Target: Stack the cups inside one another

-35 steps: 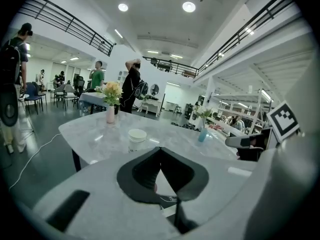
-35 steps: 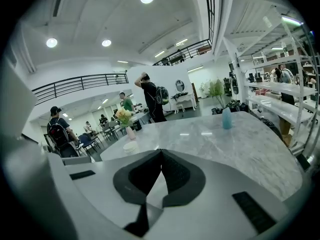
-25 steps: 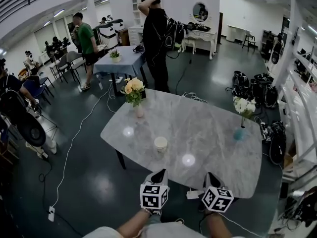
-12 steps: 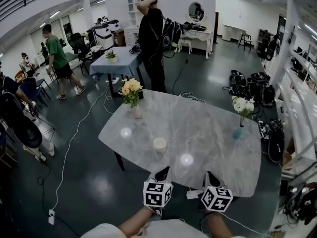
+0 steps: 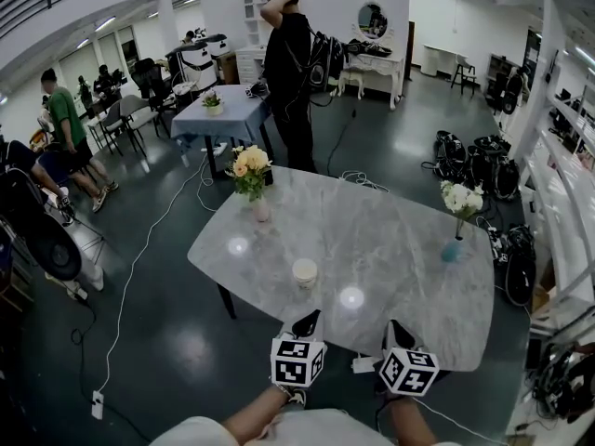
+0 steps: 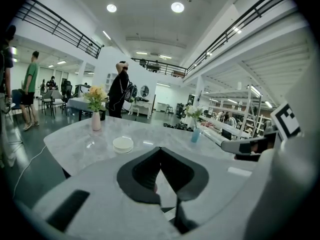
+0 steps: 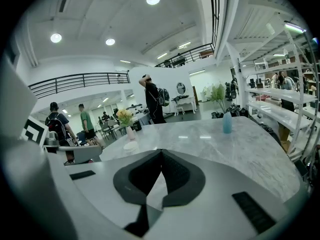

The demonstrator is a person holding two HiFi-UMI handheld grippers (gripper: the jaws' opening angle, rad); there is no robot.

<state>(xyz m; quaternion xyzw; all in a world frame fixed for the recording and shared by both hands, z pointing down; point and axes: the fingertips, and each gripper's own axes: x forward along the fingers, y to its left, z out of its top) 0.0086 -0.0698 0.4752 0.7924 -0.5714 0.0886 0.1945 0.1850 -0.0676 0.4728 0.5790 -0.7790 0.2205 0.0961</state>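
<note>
A white stack of cups (image 5: 304, 273) stands on the grey marble table (image 5: 390, 240), near its front edge; it also shows as the cup stack (image 6: 123, 144) and the cup stack (image 7: 131, 146). My left gripper (image 5: 308, 323) is held at the table's near edge, short of the cups, shut with nothing between its jaws. My right gripper (image 5: 395, 331) hovers beside it to the right, also shut and empty. The left gripper (image 6: 160, 151) and right gripper (image 7: 161, 153) show their jaw tips touching.
A pink vase of yellow flowers (image 5: 253, 179) stands at the table's far left, a blue vase with white flowers (image 5: 453, 226) at the right. A person (image 5: 293, 68) stands beyond the table. Cables (image 5: 139, 258) lie on the floor to the left; bags (image 5: 479, 165) at the right.
Both grippers have stayed where they were, shut. A person in a green shirt in the background has walked further left.
</note>
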